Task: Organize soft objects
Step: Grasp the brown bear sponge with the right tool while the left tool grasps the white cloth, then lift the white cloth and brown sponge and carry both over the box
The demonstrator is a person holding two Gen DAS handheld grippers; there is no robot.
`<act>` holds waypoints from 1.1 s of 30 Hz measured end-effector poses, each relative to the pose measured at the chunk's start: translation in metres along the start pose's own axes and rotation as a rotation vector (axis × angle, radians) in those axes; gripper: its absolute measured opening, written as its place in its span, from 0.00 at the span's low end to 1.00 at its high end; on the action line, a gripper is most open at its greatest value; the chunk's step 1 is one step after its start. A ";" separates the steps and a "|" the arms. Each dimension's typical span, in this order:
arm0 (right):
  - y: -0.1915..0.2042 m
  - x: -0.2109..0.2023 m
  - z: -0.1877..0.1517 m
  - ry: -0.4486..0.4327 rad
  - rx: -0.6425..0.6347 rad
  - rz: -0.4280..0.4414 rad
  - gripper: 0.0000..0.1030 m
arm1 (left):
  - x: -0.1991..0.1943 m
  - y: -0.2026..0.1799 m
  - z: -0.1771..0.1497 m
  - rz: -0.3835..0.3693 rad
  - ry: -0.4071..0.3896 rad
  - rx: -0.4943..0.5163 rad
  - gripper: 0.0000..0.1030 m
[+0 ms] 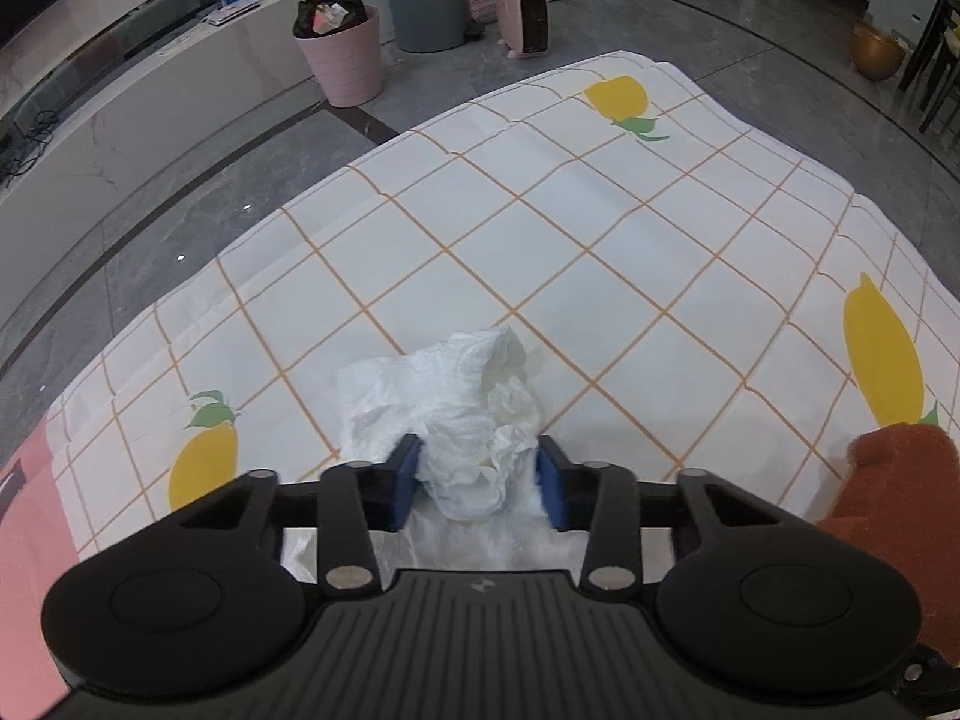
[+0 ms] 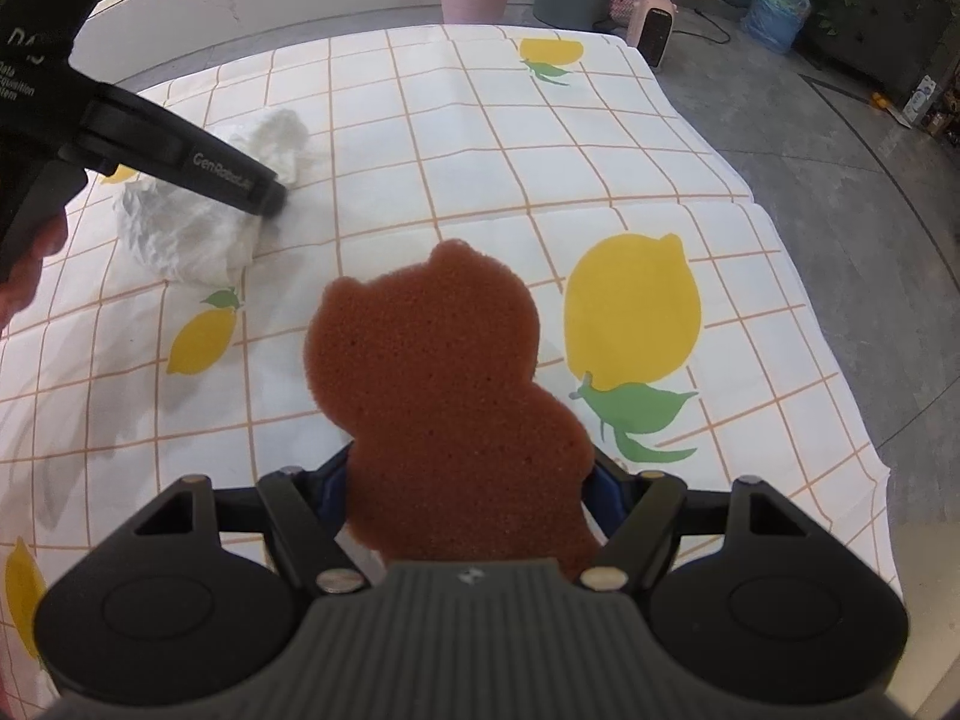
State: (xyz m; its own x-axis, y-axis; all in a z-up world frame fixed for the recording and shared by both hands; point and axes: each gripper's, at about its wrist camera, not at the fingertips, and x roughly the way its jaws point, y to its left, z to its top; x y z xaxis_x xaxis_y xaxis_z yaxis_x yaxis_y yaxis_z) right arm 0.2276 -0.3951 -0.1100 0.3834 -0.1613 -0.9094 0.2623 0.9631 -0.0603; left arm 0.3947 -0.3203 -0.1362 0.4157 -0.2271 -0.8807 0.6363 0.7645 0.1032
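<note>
a home living area: grey stone-tile floor (image 1: 180,192), pink plastic waste bin (image 1: 347,57), small pink space heater (image 1: 525,15), blue water jug (image 2: 777,12), lemon-print grid cloth (image 1: 540,228).

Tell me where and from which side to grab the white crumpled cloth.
Grip the white crumpled cloth at its raised, bunched middle, coming from the near edge along the tablecloth, as the left gripper does now. The bunch stands up in thick folds, so the pads get bulk on both sides; the flat outer flaps look too thin to pinch well.
</note>
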 end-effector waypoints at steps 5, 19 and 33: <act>0.002 -0.005 -0.001 -0.026 0.001 0.023 0.71 | -0.008 0.001 0.001 0.001 -0.006 -0.041 0.29; 0.009 -0.010 0.000 -0.096 0.118 0.018 0.70 | -0.075 -0.005 -0.015 -0.004 -0.029 -0.056 0.29; 0.086 -0.134 -0.009 -0.347 0.157 0.035 0.70 | -0.230 0.039 -0.062 0.071 -0.138 -0.097 0.29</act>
State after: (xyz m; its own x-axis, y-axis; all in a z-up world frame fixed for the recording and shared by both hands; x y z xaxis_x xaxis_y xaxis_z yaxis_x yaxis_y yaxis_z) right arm 0.1909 -0.2892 0.0026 0.6649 -0.2182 -0.7144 0.3657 0.9290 0.0567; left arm 0.2838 -0.2004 0.0416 0.5469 -0.2455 -0.8004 0.5387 0.8350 0.1121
